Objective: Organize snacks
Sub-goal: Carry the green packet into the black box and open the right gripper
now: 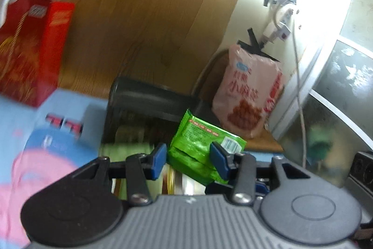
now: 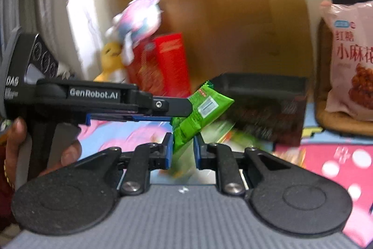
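The task looked only partly done: one green snack packet [image 2: 199, 117] was in transit, and loose packets, too blurred to name, lay on the mat in front of the dark storage box [image 2: 263, 106]. The right gripper [image 2: 183, 151] had its jaws drawn close and pinching the packet's lower end. The left gripper [image 1: 190, 161] stood with jaws spread wider around the same packet [image 1: 200, 151]; whether its pads pressed it could not be told. The packet hung just in front of the box. Beyond the box, a pink twist-snack bag [image 2: 349, 62] stood to its right and a red carton [image 2: 160, 64] to its left.
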A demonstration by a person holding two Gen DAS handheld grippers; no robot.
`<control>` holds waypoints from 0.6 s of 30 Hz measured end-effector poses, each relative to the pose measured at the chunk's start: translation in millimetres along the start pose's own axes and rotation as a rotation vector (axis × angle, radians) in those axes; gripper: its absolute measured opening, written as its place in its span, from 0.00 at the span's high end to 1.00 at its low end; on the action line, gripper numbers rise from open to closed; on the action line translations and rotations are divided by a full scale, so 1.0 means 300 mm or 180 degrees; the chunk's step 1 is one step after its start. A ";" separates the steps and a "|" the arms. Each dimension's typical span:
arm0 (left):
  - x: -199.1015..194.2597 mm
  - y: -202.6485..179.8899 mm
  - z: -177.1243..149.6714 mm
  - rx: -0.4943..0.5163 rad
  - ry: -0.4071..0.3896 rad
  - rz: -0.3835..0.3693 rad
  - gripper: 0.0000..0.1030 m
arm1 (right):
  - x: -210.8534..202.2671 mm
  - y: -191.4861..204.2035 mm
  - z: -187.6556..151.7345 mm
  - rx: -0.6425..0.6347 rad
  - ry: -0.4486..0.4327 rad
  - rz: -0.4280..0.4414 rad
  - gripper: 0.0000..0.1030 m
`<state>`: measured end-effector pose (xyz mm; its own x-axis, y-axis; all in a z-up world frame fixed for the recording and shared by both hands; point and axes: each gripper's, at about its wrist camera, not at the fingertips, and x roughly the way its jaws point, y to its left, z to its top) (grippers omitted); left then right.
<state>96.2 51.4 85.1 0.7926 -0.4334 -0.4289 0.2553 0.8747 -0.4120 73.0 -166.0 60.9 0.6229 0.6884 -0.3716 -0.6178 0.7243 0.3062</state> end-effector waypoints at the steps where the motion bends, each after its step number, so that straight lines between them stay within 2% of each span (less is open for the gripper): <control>1: 0.038 -0.002 0.030 -0.0001 -0.0006 0.0028 0.60 | 0.023 -0.028 0.027 0.0060 -0.0010 -0.0027 0.79; 3: 0.110 -0.006 0.082 0.0001 -0.0010 0.0068 0.60 | 0.073 -0.081 0.076 0.0149 -0.0031 -0.0108 0.79; 4: 0.152 -0.007 0.105 -0.0006 -0.0007 0.0114 0.56 | 0.101 -0.107 0.096 0.0172 -0.0055 -0.0192 0.79; 5: 0.188 -0.008 0.122 -0.0001 -0.0035 0.0193 0.46 | 0.136 -0.129 0.120 0.0183 -0.0073 -0.0305 0.78; 6: 0.215 -0.009 0.134 0.0019 -0.0065 0.0266 0.43 | 0.142 -0.143 0.130 0.0209 -0.0091 -0.0337 0.67; 7: 0.236 -0.012 0.146 0.0047 -0.0069 0.0360 0.43 | 0.164 -0.165 0.148 0.0295 -0.0088 -0.0337 0.64; 8: 0.243 -0.012 0.147 0.0044 -0.0068 0.0426 0.45 | 0.177 -0.179 0.158 0.0344 -0.0091 -0.0451 0.63; 10: 0.215 0.002 0.130 -0.0042 -0.0116 0.0328 0.44 | 0.171 -0.197 0.160 0.0310 -0.0108 -0.0657 0.61; 14: 0.137 0.035 0.060 -0.0071 -0.0161 0.0299 0.43 | 0.073 -0.249 0.087 0.0451 -0.0245 -0.0761 0.58; 16: 0.120 0.064 0.033 -0.0200 -0.0110 0.0276 0.43 | 0.040 -0.286 0.052 0.0606 -0.0268 -0.0856 0.58; 18: 0.126 0.090 0.012 -0.0337 0.0001 0.0248 0.43 | 0.031 -0.319 0.031 0.0799 -0.0246 -0.0801 0.58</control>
<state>135.0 59.4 60.6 0.8077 -0.3651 -0.4630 0.1331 0.8779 -0.4600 142.5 -228.5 36.4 0.7808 0.4813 -0.3983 -0.3093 0.8518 0.4229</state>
